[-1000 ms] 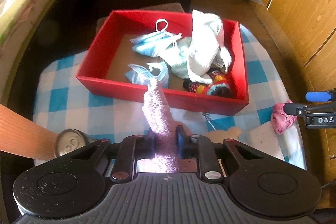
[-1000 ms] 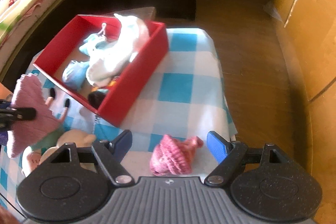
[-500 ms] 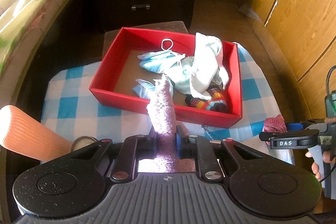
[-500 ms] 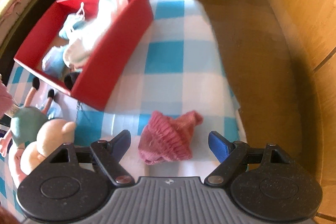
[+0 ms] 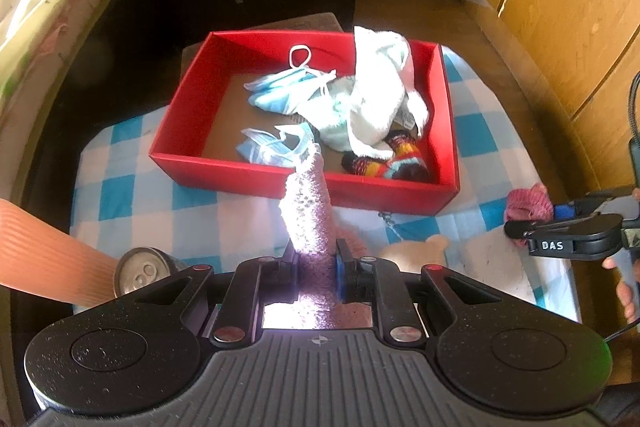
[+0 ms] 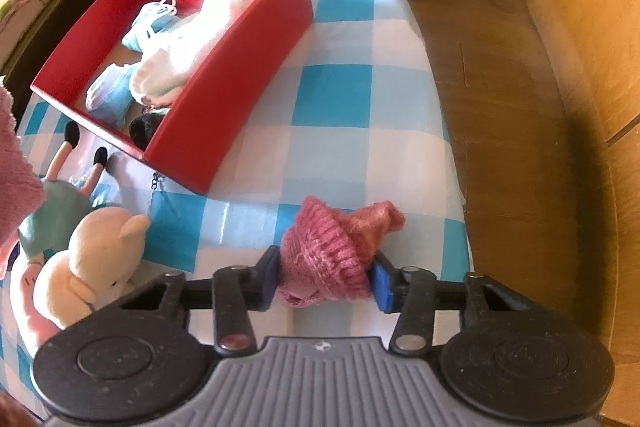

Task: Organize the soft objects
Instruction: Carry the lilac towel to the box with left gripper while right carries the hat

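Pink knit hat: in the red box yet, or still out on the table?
Out. The pink knit hat lies on the checked tablecloth outside the red box, between the closing pads of the right gripper.

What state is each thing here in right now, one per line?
Left gripper: shut on the pale pink cloth.
Right gripper: jaws closing, pink knit hat between them.
Red box: open, holding masks, white cloth, striped knit.
Plush pig: lying on the checked cloth.
Can: upright.

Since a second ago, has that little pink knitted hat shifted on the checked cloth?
No. The pink knitted hat lies on the same white square near the checked cloth's edge; the right gripper came down around it, jaws closing.
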Demonstrator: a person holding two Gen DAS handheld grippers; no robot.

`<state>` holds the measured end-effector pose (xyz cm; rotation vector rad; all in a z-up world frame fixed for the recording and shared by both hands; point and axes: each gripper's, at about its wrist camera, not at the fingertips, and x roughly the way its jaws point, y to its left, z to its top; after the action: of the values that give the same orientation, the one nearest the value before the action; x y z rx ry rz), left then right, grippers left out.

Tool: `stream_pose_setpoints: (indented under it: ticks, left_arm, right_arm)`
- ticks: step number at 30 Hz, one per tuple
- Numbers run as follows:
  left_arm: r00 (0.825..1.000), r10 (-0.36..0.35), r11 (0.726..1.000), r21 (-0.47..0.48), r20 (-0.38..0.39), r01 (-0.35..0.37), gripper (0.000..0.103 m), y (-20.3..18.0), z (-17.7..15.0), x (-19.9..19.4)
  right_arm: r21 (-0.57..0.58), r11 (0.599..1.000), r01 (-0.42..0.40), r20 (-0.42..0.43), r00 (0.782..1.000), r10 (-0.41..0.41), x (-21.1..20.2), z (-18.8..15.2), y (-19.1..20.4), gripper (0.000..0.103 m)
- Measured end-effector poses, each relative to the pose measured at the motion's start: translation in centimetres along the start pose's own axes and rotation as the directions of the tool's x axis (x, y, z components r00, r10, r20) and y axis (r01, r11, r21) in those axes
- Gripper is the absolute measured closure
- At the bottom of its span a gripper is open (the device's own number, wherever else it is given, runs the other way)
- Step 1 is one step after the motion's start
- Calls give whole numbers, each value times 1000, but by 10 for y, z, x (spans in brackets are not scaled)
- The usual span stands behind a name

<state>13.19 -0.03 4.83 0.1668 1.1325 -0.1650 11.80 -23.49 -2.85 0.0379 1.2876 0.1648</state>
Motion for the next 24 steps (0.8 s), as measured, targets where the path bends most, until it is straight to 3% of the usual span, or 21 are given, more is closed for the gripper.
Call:
stream_pose_setpoints:
  ticks: [11,24]
  left_arm:
    - [1000,12,1000,29,-8,-12,88,-7,-2,-2]
    - [1000,22,999,33,13,-22,88,-8,-3,-18]
  right_arm:
    - [-89,996,22,49,999,-18,-34,3,15,86]
    - [-174,985,-7,115,993,27,-80,10,53,86]
